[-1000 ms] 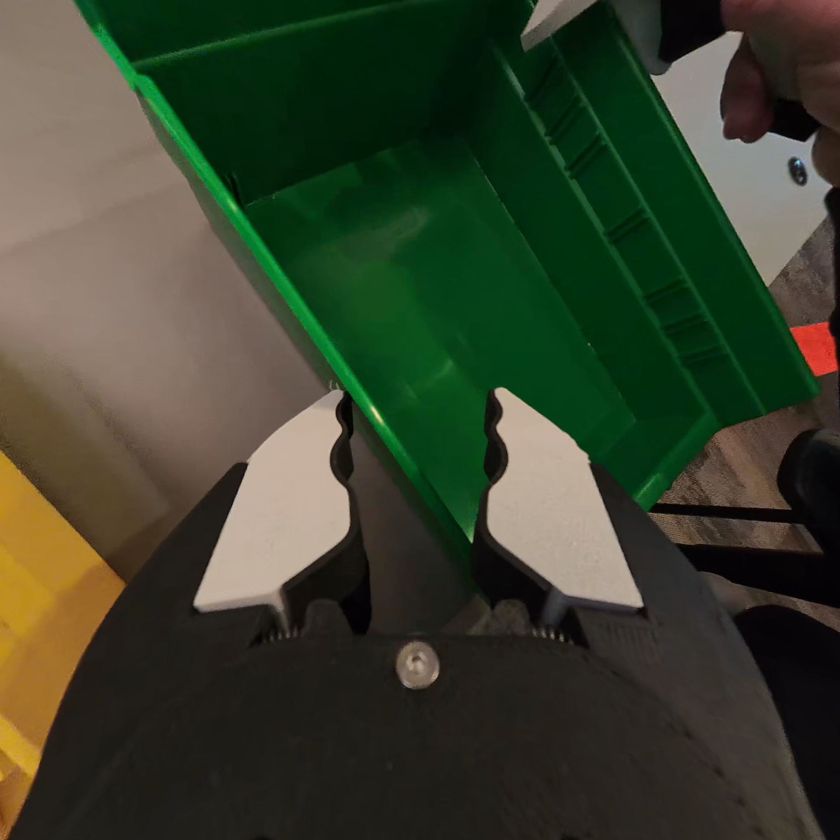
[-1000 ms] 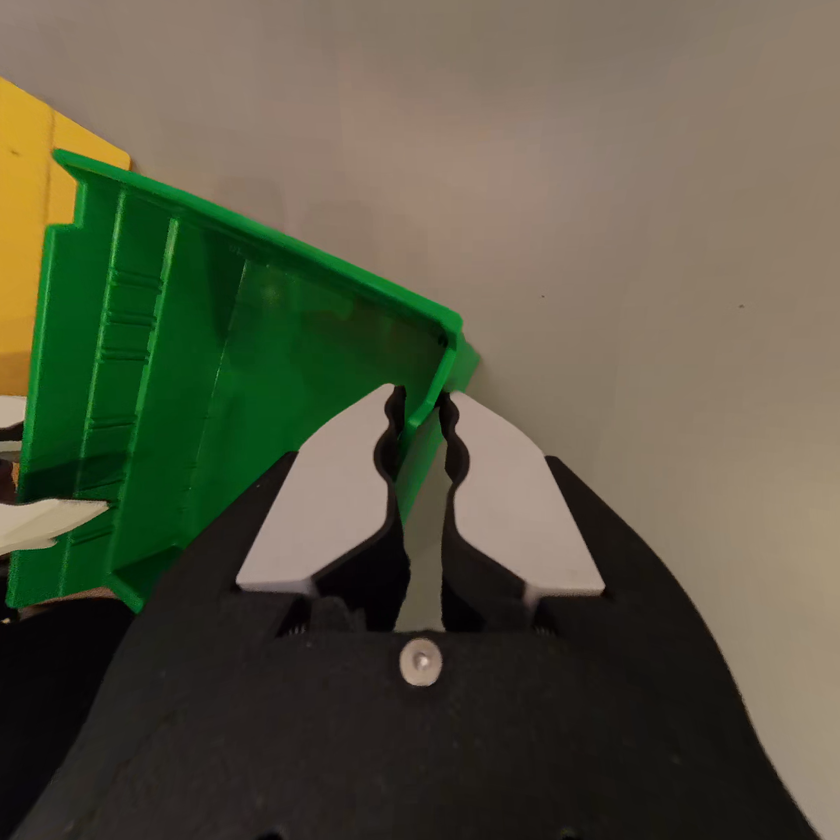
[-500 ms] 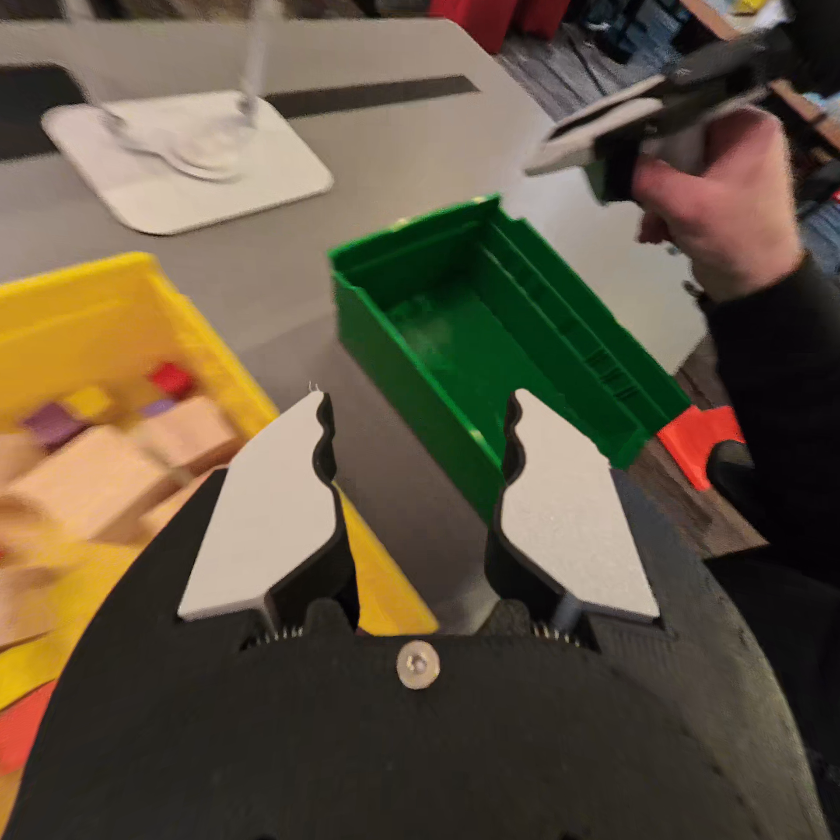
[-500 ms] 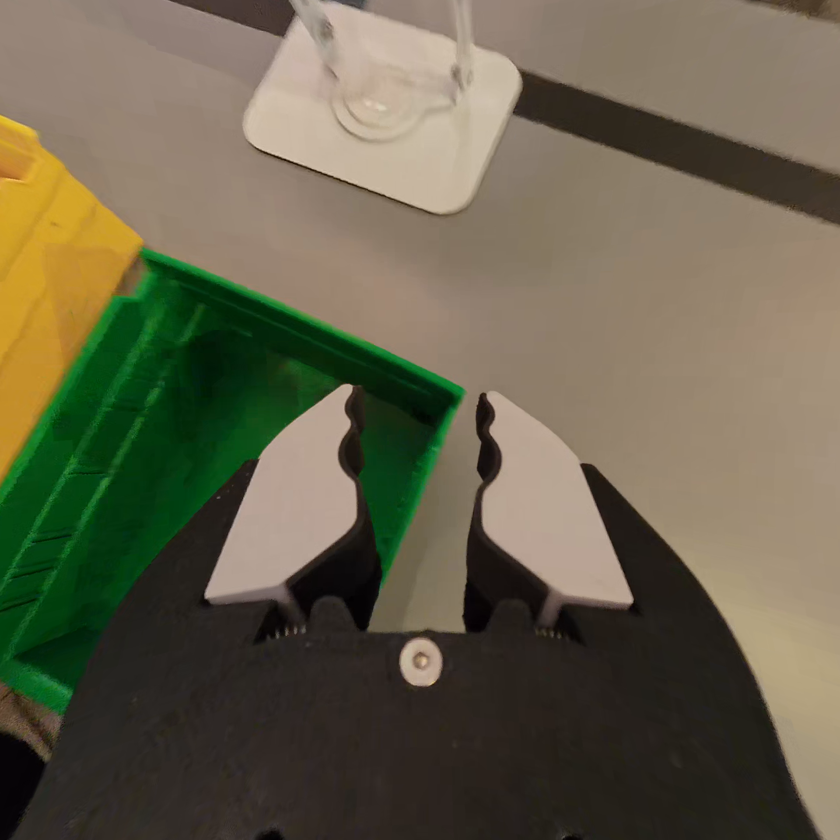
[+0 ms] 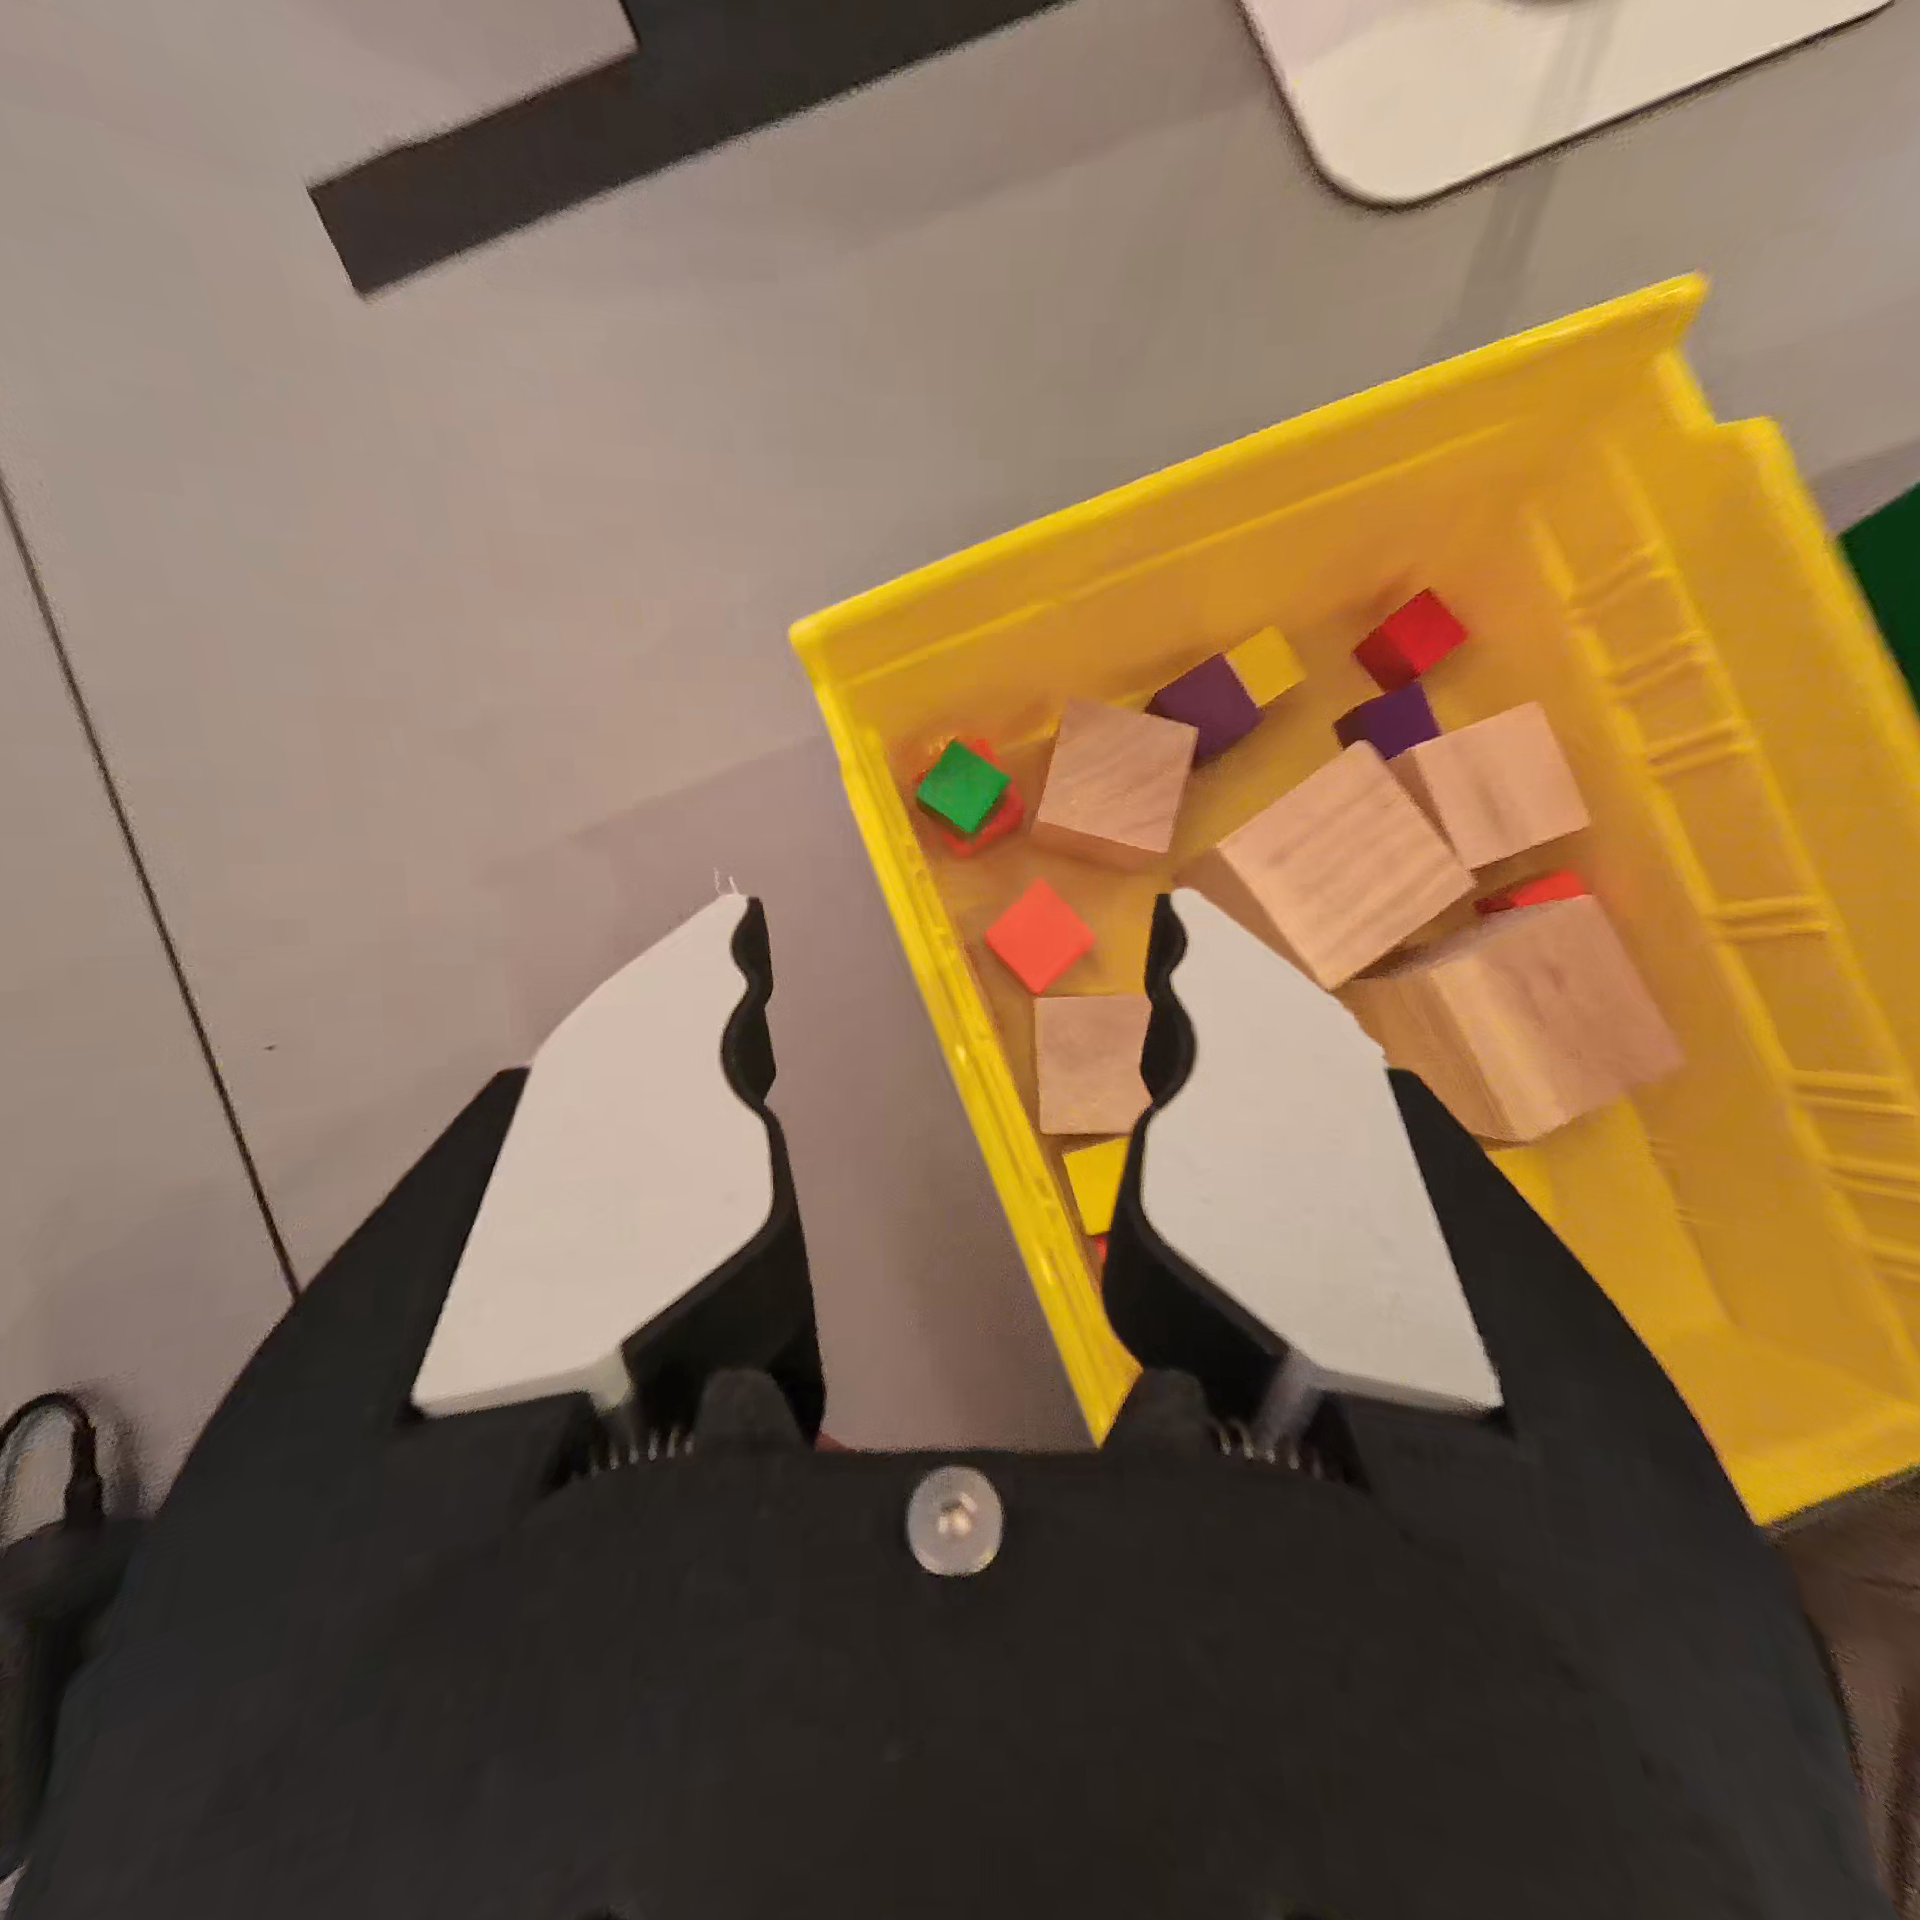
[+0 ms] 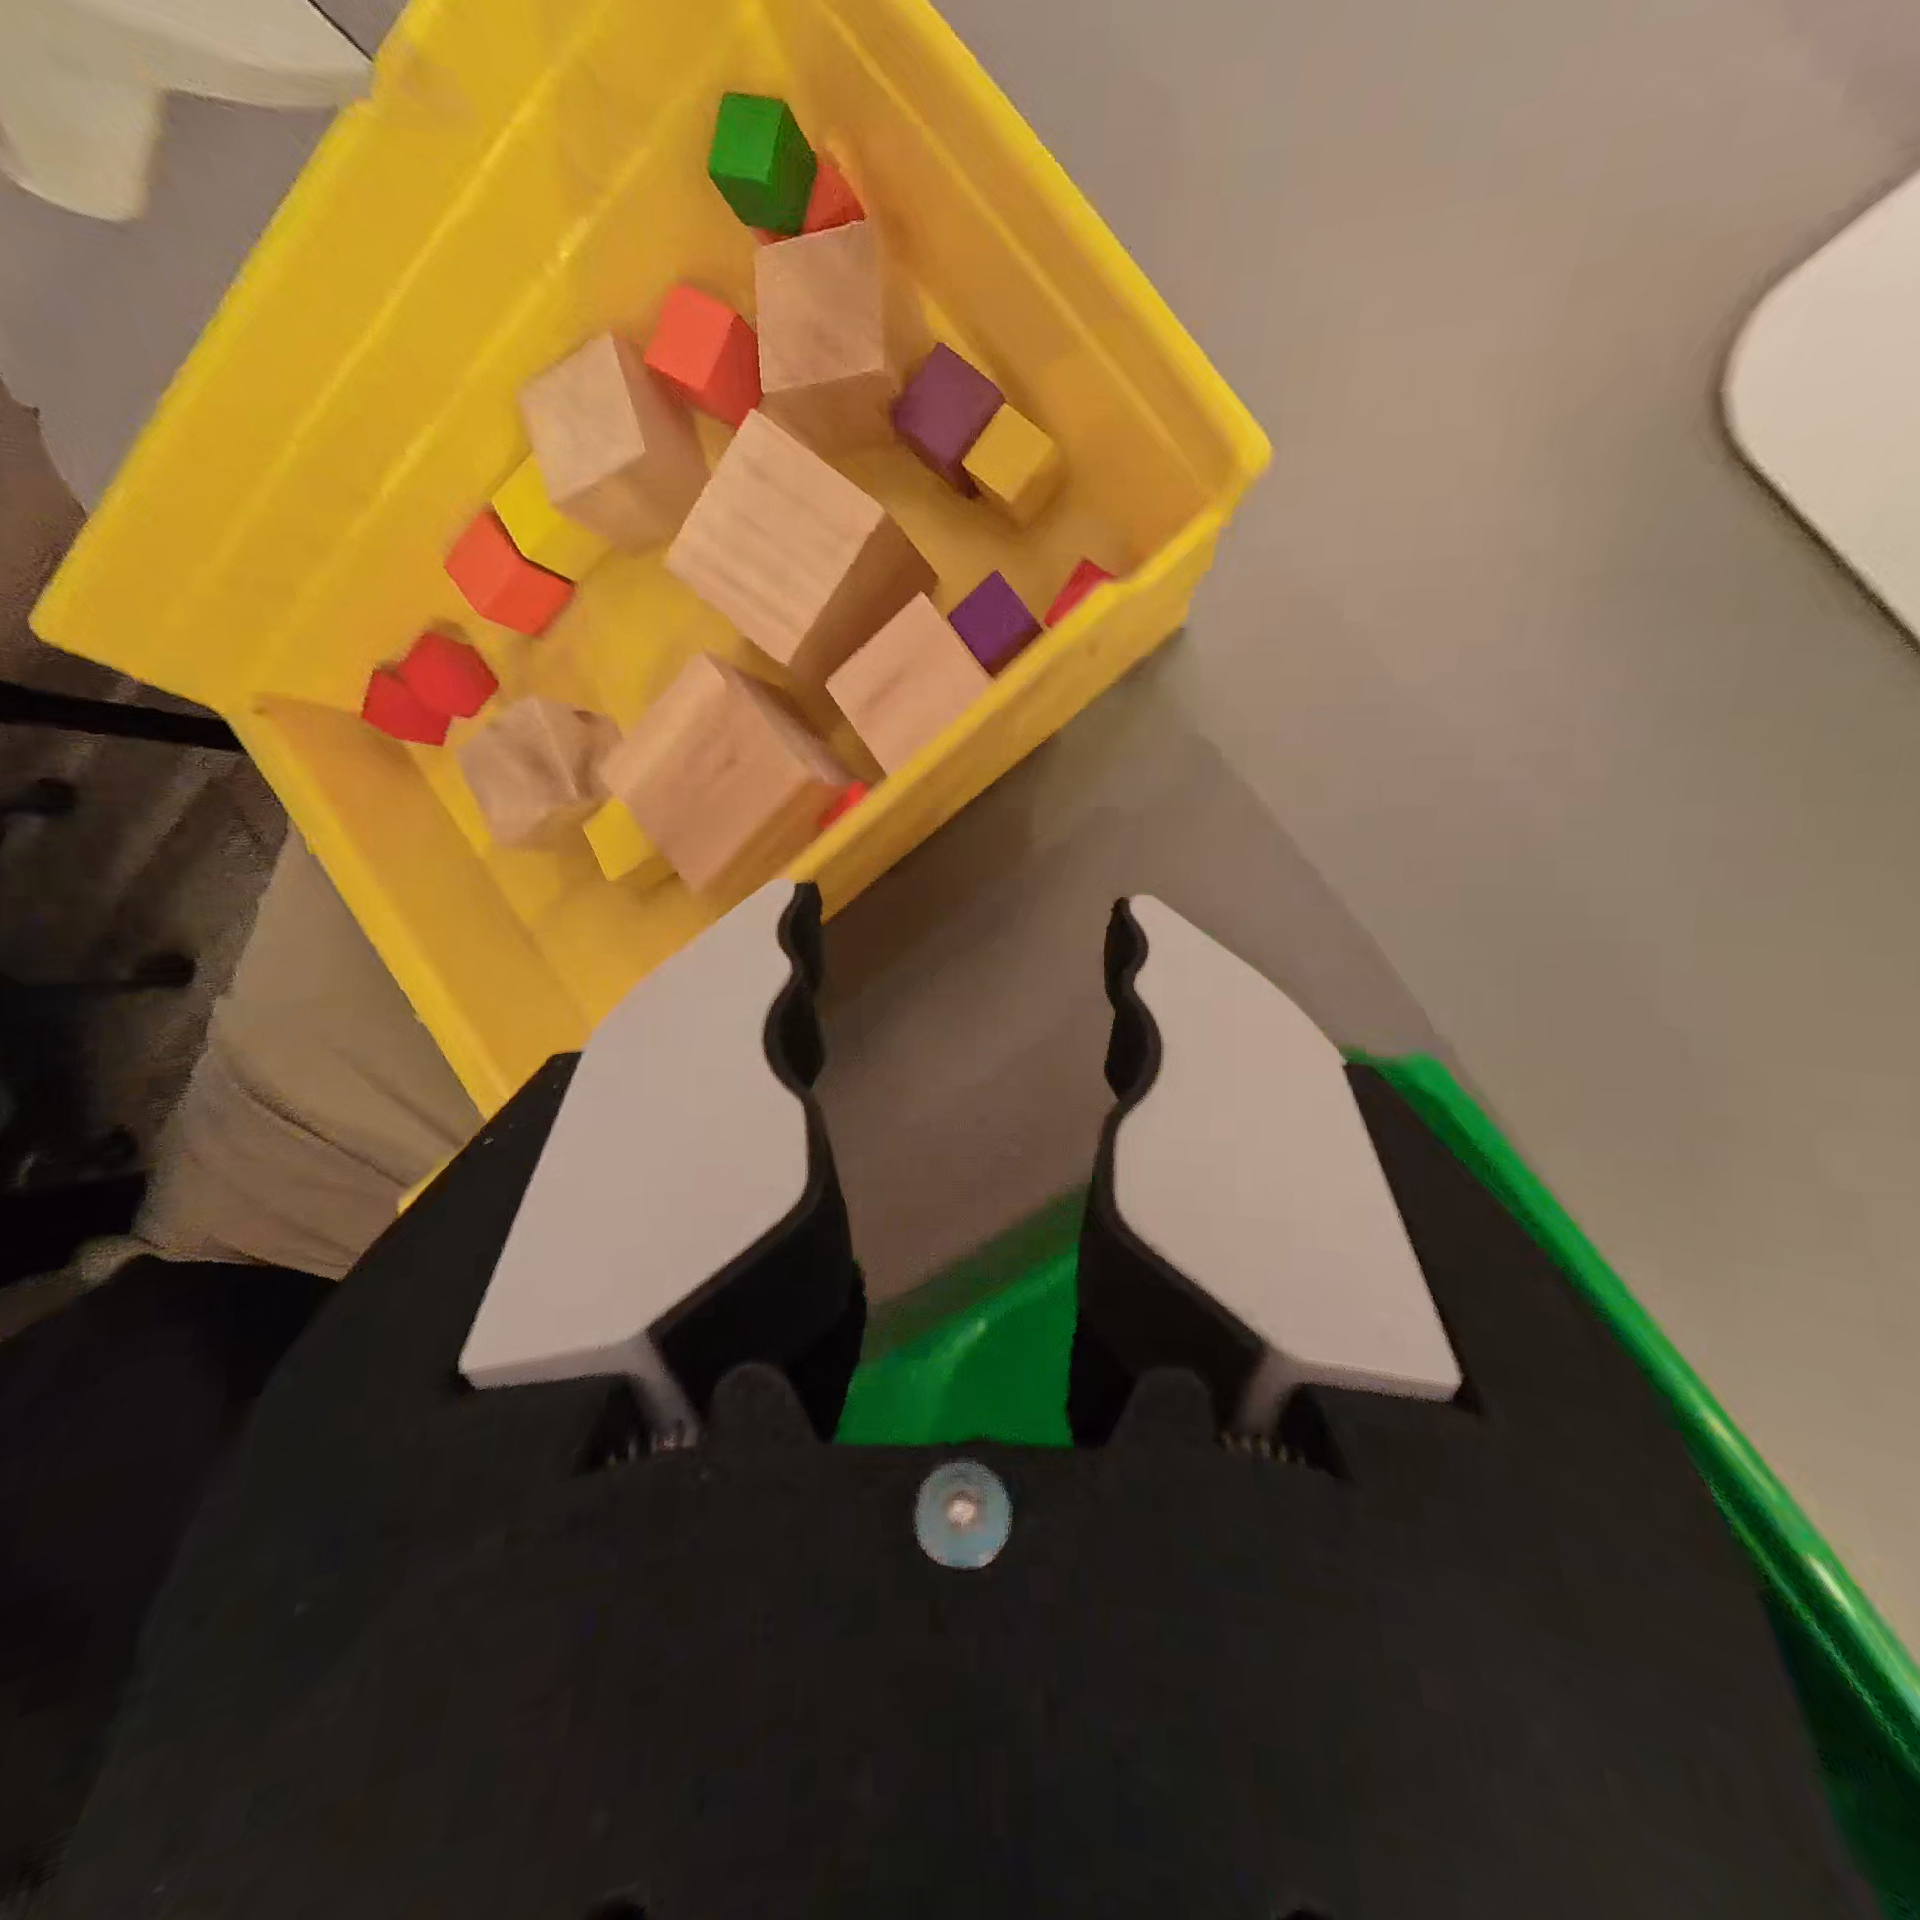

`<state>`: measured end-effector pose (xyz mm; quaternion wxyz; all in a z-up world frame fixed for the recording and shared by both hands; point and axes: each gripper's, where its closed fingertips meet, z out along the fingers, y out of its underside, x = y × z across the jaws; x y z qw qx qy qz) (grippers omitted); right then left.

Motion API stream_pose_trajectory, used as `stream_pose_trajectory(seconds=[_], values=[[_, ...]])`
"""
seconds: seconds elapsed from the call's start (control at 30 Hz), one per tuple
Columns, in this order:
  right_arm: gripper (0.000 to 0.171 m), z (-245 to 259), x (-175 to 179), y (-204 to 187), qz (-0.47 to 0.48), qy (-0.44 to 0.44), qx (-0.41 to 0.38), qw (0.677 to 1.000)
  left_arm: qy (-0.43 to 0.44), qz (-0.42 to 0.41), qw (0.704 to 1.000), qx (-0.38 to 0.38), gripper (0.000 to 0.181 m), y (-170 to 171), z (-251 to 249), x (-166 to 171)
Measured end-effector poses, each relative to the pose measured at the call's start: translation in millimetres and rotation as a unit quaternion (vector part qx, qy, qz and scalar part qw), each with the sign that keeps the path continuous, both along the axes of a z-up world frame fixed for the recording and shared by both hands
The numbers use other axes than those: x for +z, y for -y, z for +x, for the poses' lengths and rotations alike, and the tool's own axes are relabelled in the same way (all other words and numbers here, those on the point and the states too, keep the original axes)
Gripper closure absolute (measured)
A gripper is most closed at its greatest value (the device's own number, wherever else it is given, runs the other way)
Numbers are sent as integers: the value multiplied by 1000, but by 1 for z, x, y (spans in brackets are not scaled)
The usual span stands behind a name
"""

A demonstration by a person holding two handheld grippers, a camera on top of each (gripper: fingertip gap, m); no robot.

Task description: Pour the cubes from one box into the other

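1. Left gripper [image 5: 951, 914]: jaws stood apart, holding nothing; the near side wall of the yellow box [image 5: 1226, 540] ran up through the gap between its fingers, with no visible contact
2. Yellow box: sat on the grey table [image 5: 416, 623], ahead and to the right of the left gripper; in the right wrist view it lay ahead and to the left of the right gripper [image 6: 961, 914]
3. Cubes: all inside the yellow box; large plain wood cubes [image 5: 1340, 862] mixed with small painted ones, among them a green cube [image 5: 961, 787] near the far left corner, an orange cube [image 5: 1039, 933] just ahead of the left gripper's right finger, purple cubes [image 6: 945, 403] and red cubes [image 6: 426, 688]
4. Right gripper: jaws stood apart, empty, above table surface just beside the yellow box's near corner
5. Green box [image 6: 1621, 1320]: lay under and to the right of the right gripper; contents hidden
6. White plate [image 5: 1538, 94]: on the table, far ahead of the left gripper
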<state>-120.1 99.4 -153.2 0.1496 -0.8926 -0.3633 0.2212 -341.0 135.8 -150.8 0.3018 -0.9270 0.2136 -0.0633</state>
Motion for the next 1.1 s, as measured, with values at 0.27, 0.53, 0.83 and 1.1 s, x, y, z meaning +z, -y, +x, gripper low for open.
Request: stream_pose_trajectory(seconds=[0.27, 0.53, 0.83, 1.1], values=[[129, -38, -43, -28, -49, 87, 15, 995, -3, -99, 995, 8, 141, -16, -9, -51], [146, -38, -61, -38, -59, 117, 14, 991, -83, -49, 995, 10, 165, -25, -9, -64], [156, -37, -60, -44, -47, 106, 7, 993, -124, -7, 992, 23, 163, -29, -11, -63], [158, -38, -60, -46, -44, 108, 8, 993, -122, -8, 992, 26, 162, -28, -13, -64]])
